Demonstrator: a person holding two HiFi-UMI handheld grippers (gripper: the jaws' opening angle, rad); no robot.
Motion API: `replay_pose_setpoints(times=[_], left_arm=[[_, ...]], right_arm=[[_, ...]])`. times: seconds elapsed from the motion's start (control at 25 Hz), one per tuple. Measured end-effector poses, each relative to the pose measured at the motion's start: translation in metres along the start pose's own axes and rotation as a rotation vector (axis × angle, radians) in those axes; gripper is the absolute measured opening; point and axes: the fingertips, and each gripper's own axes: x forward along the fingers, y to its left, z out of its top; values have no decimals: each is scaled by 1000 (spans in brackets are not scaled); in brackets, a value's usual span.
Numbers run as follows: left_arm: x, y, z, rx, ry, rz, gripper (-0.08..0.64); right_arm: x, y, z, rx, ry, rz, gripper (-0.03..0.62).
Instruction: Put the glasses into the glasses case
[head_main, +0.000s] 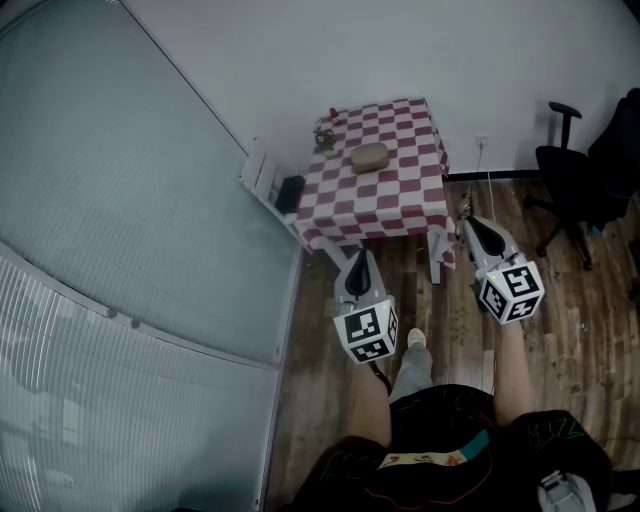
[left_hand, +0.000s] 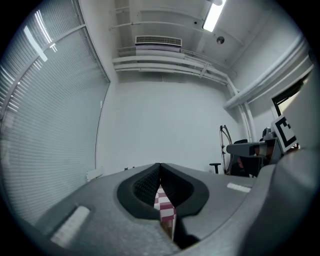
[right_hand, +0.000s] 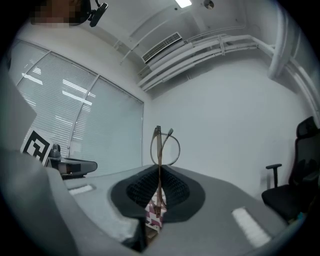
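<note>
A tan oval glasses case (head_main: 369, 157) lies shut on a small table (head_main: 400, 205) with a red-and-white checked cloth, near its far side. I stand back from the table's near edge. My right gripper (head_main: 468, 226) (right_hand: 159, 172) is shut on thin-framed glasses (right_hand: 161, 145), which stick up edge-on from between its pads. The glasses (left_hand: 224, 144) also show in the left gripper view, at the right gripper's tip. My left gripper (head_main: 360, 258) (left_hand: 160, 171) is shut with nothing in it, pointing at the table's near left corner.
Small items (head_main: 325, 133) sit at the table's far left corner. A white rack (head_main: 260, 172) and a black box (head_main: 290, 193) stand left of the table by the blinds. A black office chair (head_main: 565, 175) is at the right on the wood floor.
</note>
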Motion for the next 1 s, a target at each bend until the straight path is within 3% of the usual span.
replay_pose_setpoints(times=[0.4,1.0], left_arm=[[39,0,-20,13,53,-30,9],[124,21,-90,-33,203,-67,9]], right_arm=[[29,-24,-22,46,23,-29,18],[102,-65,-93,139,122,-76,17]])
